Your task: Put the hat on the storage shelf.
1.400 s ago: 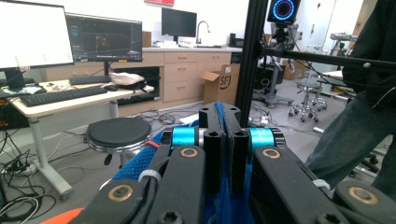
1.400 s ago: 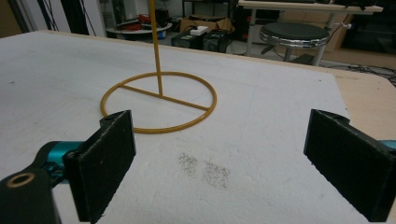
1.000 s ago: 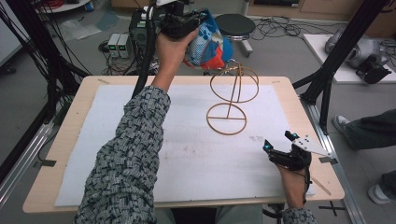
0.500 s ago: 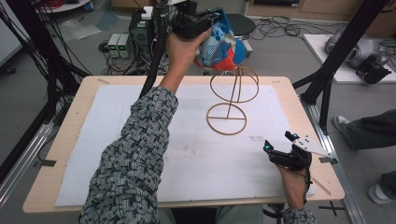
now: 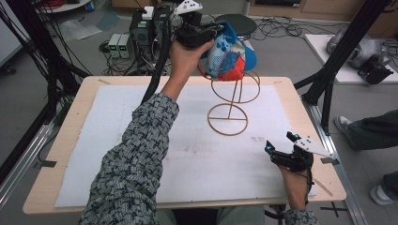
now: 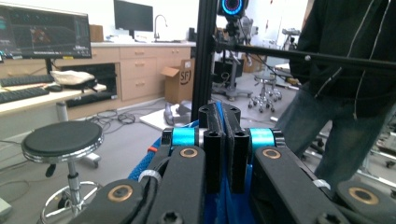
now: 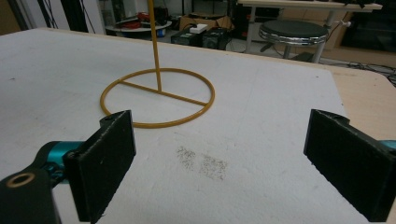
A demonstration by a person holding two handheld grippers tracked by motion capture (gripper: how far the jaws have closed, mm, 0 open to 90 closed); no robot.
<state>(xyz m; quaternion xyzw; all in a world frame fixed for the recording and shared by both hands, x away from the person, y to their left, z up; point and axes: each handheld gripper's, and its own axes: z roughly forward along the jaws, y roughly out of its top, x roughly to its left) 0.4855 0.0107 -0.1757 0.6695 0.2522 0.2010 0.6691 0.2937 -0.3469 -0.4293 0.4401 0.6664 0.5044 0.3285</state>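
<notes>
Black frame posts (image 5: 28,61) are standing at the far left, off the worktop (image 5: 80,112), whose wooden edge is showing around a white sheet (image 5: 112,117) covering most of it. Grey boxes with cables (image 5: 119,44) are sitting on the floor beyond the far edge. Left tool (image 5: 206,33) is being held high past the far edge, jaws clenched on blue fabric of a blue, white and red cap (image 5: 227,56); the cap is hanging just above the upper ring of a yellow wire stand (image 5: 230,119), whose base ring is lying on the sheet. A black round stool (image 5: 234,21) is standing behind. Right tool (image 5: 279,150) is resting low near the front right corner, jaws spread wide, gripping nothing. A seated person's leg (image 5: 371,131) is showing at far right.
</notes>
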